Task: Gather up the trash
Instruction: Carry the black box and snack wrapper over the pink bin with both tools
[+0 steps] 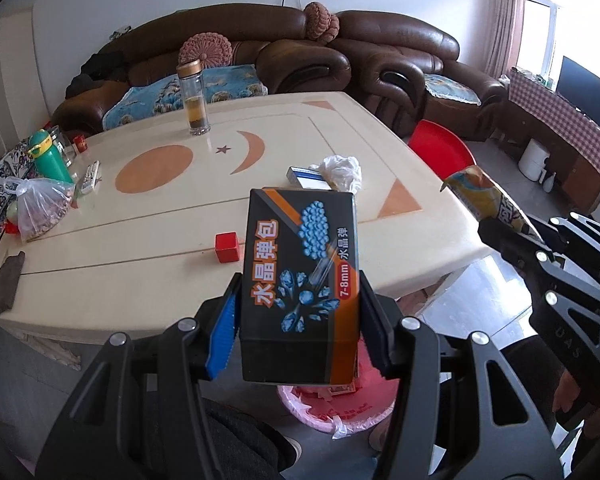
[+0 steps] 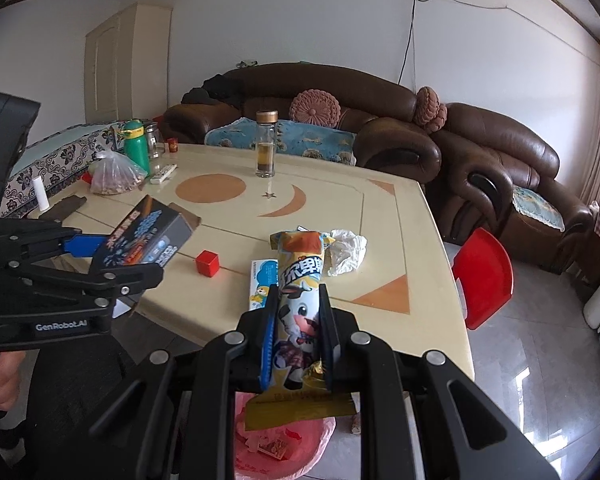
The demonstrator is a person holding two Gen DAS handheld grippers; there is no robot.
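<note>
My left gripper (image 1: 300,316) is shut on a black box (image 1: 300,264) printed with blue balls and orange characters, held above the table's near edge. In the right wrist view the same box (image 2: 148,238) sits tilted in the left gripper (image 2: 120,258) at the left. My right gripper (image 2: 298,320) is shut on a yellow snack wrapper (image 2: 300,280) with a cartoon cow. From the left wrist the wrapper (image 1: 484,192) and right gripper (image 1: 504,232) show at the right. A pink-lined bin (image 2: 288,444) with scraps inside stands on the floor below both grippers, also seen as the bin (image 1: 340,408).
On the cream table (image 1: 148,276) lie a crumpled white bag (image 1: 340,170), a blue-white carton (image 1: 306,176), a red cube (image 1: 227,247), a remote (image 1: 90,176), a tied food bag (image 1: 44,204), a green bottle (image 1: 48,156) and a glass tea bottle (image 1: 194,98). A red stool (image 2: 484,276) stands beside the table.
</note>
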